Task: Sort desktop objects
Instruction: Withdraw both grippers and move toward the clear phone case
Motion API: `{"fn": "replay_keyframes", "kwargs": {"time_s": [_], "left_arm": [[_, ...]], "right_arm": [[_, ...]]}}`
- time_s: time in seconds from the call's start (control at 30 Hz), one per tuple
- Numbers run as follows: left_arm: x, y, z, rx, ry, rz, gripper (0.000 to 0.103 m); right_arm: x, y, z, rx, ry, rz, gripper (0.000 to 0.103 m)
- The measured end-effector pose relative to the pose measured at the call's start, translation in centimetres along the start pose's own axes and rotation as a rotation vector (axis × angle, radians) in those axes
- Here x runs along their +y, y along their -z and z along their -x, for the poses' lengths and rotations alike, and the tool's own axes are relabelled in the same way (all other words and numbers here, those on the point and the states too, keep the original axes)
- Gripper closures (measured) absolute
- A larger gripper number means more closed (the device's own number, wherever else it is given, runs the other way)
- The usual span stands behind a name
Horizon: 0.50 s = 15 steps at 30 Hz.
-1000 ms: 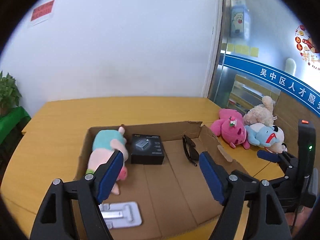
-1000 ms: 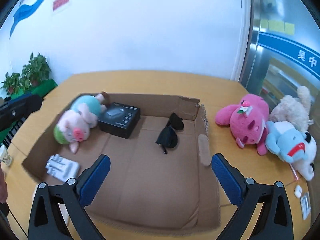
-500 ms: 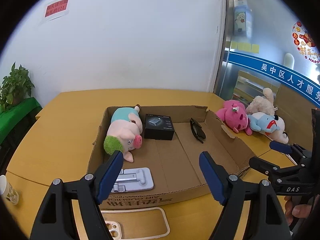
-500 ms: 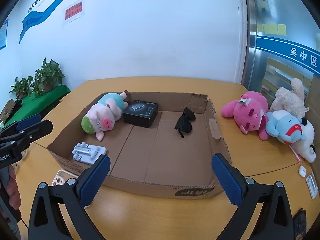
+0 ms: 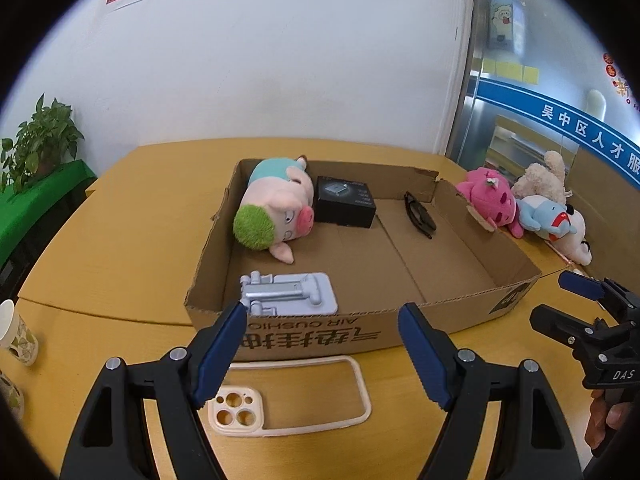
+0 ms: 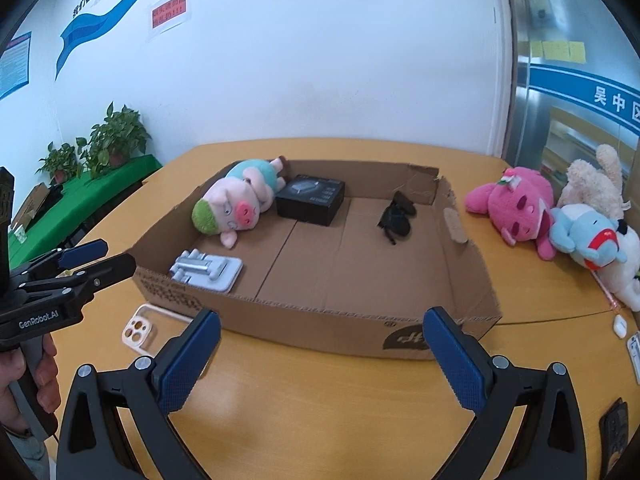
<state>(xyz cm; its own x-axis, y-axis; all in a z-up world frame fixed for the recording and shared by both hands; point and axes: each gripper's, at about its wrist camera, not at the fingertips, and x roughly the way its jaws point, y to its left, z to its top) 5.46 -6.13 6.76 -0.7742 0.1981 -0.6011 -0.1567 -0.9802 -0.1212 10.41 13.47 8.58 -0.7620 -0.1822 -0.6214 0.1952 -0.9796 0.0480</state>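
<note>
Left wrist: phone case (image 5: 280, 394) under left gripper (image 5: 322, 350), jaws wide.

Table (image 5: 120, 240): bore a cardboard box (image 5: 360, 332) at its middle.
Box, far left corner: a plush pig (image 5: 276, 212) lay there.
Box, far wall: a small box (image 5: 345, 201) sat just right of the pig, sunglasses (image 5: 419, 216) further right.
Box, near left corner: a phone stand (image 5: 288, 294) lay flat.
Before the box: a phone case (image 5: 288, 396) lay on the table.
Right of the box: three plush toys (image 6: 560, 216) lay huddled together.
Table's left edge: a paper cup (image 5: 16, 336) stood.
</note>
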Motion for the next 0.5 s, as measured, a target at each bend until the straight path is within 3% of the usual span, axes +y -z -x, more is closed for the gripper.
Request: {"fn": "replay_keyframes", "kwargs": {"time_s": [0.27,0.5], "left_arm": [[5.3,3.6,-3.1,0.144,-0.018,0.073,0.025],[8.6,5.3,-6.1,0.259,0.062,0.151,0.025]], "right_arm": [[2.8,2.8,-4.3,0.144,-0.141,-0.001,0.000],[7.4,4.6,-9.1,0.261,-0.291,0.046,0.000]]}}
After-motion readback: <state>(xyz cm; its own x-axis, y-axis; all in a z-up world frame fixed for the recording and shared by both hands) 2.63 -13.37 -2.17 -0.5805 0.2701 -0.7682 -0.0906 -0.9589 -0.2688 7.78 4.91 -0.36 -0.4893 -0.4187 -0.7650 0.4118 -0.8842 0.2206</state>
